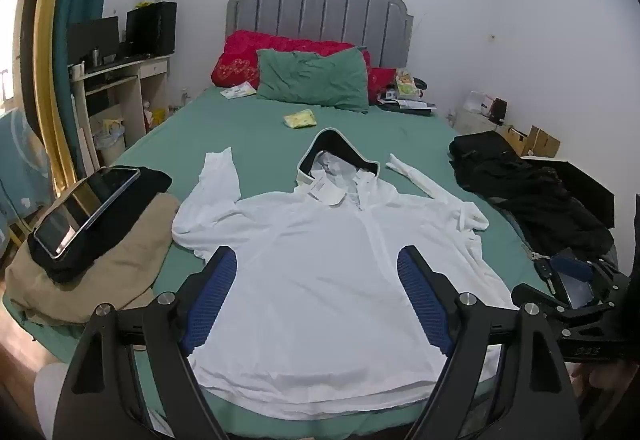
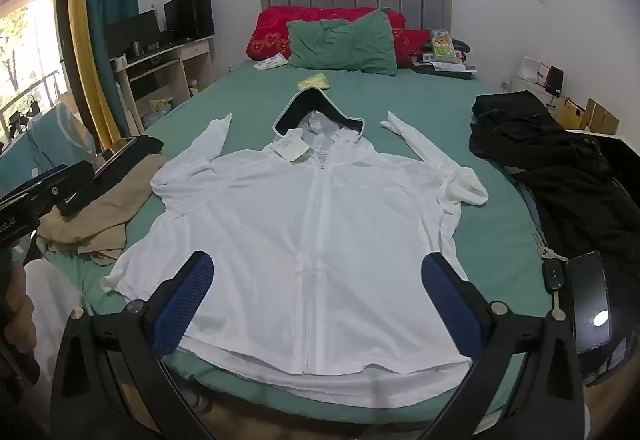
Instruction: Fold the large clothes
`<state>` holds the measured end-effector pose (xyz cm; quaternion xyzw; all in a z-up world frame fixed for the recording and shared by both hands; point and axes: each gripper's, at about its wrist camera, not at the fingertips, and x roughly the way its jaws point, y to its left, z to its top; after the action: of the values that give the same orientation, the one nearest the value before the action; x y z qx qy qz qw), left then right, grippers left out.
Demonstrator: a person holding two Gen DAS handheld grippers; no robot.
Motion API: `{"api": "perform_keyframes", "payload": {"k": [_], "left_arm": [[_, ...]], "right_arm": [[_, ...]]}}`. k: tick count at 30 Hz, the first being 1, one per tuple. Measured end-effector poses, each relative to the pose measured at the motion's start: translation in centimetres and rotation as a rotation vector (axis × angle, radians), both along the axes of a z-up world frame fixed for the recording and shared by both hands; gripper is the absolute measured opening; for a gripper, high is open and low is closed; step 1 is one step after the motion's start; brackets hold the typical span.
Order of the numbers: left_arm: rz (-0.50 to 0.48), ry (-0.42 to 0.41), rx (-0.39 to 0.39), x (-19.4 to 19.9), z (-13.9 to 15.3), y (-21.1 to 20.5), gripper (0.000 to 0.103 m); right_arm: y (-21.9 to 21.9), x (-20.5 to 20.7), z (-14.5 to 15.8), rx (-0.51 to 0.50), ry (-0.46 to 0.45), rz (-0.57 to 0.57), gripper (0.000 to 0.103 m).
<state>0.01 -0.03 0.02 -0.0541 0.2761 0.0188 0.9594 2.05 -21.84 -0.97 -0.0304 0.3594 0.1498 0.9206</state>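
A white zip hoodie lies spread flat, front up, on the green bed sheet, hood toward the headboard and both sleeves bent outward. A paper tag rests at its collar. My left gripper hovers open above the hoodie's lower body, blue pads wide apart, nothing between them. My right gripper also stands open above the hem near the zip, holding nothing. The left gripper's body shows at the left edge of the right wrist view.
A tan garment with a black one and a tablet lies at the left. Black clothes are piled at the right, with a car key and a phone. Pillows and small items sit by the headboard; a desk stands left.
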Motion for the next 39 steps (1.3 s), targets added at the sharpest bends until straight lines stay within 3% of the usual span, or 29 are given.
{"api": "perform_keyframes", "payload": {"k": [39], "left_arm": [[-0.009,-0.013,-0.009,-0.27,0.28,-0.31,0.085]], "right_arm": [[-0.25,-0.15,0.33,0.012,-0.007,0.001,0.102]]}}
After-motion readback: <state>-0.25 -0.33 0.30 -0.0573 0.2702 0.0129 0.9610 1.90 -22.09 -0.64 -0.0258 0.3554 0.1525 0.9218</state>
